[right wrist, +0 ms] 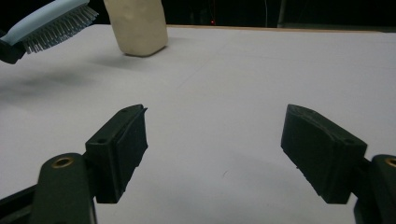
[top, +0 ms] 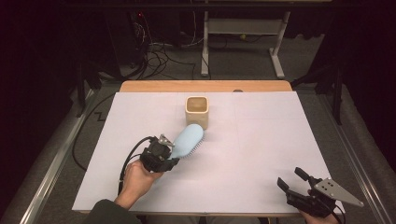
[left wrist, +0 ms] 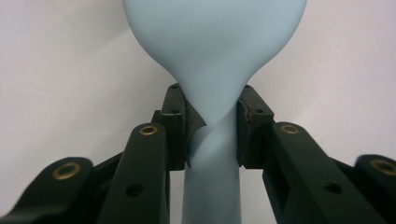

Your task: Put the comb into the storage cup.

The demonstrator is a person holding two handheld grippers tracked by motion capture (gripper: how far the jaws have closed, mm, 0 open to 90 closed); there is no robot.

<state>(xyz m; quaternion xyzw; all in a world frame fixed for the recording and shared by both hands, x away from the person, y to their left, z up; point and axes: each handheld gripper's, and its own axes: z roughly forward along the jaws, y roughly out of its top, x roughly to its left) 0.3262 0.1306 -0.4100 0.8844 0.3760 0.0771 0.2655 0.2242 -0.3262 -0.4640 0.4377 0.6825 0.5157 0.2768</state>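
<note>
The left gripper (top: 173, 157) is clamped on the narrow handle of a pale blue hairbrush (top: 188, 140), bristles facing down; the right gripper (top: 292, 179) stands wide apart.

Each gripper is black, with two jointed jaws pinned by brass-coloured rivets and ending in flat black pads. The left gripper (top: 175, 150) trails a black cable; the right gripper (top: 290, 179) carries a grey three-cornered plate with screws. The person's left sleeve (top: 105, 212) is dark.
</note>
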